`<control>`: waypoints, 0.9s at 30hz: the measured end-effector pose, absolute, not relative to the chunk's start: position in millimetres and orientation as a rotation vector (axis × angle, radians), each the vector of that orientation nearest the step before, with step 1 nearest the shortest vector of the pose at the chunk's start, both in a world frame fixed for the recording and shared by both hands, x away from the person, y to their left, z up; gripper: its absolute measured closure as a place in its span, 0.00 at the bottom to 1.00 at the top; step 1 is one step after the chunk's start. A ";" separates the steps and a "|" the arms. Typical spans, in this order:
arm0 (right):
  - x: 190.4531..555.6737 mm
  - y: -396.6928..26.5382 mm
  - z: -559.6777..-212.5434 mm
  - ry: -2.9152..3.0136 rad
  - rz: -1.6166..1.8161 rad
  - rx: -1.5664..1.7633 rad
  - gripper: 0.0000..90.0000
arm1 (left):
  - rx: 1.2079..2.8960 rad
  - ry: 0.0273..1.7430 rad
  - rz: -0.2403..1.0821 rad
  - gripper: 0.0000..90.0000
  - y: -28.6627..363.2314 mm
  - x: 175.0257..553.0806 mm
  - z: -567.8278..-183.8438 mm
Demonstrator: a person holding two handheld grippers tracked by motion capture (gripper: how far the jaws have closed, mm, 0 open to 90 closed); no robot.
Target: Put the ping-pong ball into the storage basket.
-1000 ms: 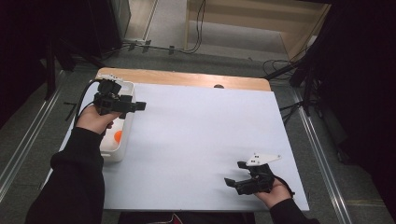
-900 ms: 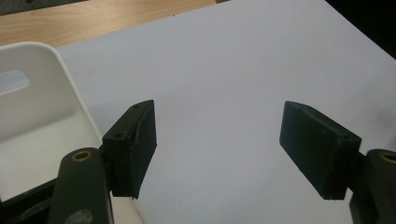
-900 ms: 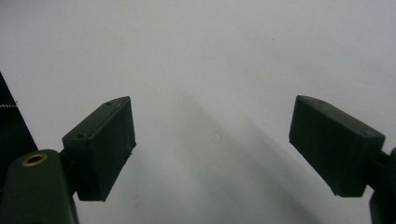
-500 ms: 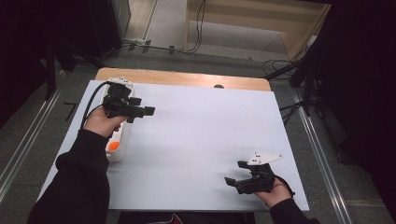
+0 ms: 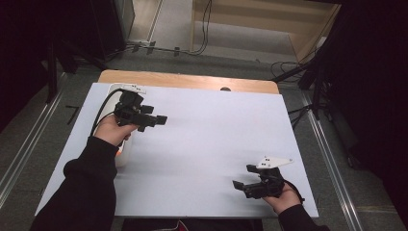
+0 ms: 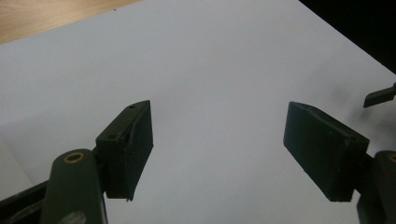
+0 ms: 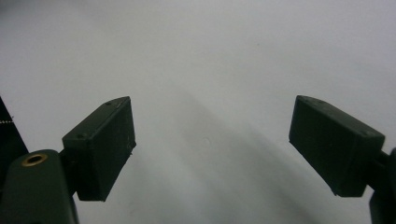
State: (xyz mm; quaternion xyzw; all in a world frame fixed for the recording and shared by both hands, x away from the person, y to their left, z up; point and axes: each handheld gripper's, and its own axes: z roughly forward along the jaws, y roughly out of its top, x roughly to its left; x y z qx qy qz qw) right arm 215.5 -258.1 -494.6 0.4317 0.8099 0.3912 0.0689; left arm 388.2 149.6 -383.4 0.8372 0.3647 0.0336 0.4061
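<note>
Now | white tray (image 5: 111, 89): orange item (image 5: 118, 152) inside | left gripper (image 5: 159, 120): empty

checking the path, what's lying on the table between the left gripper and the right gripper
Nothing: in the high view the white sheet between the left gripper and the right gripper is bare.

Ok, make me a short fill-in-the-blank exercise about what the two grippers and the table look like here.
1. The jaws of the left gripper stand ____, with nothing between them.
2. The table is covered by a ____ sheet.
3. The right gripper sits near the table's ____ edge, on the person's side.
4. A white tray lies partly under the person's ____ hand.

Missing words: open; white; near; left
</note>
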 end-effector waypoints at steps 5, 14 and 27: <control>215.3 -258.7 -494.2 2.432 1.183 1.307 0.15 | 2.085 0.913 0.069 0.27 149.3 383.4 -385.7; 215.2 -259.1 -493.9 2.432 1.186 1.296 0.15 | 2.118 0.881 0.075 0.27 139.6 374.7 -392.4; 215.1 -259.2 -494.0 2.438 1.188 1.296 0.15 | 2.150 0.851 0.066 0.27 130.9 358.8 -401.3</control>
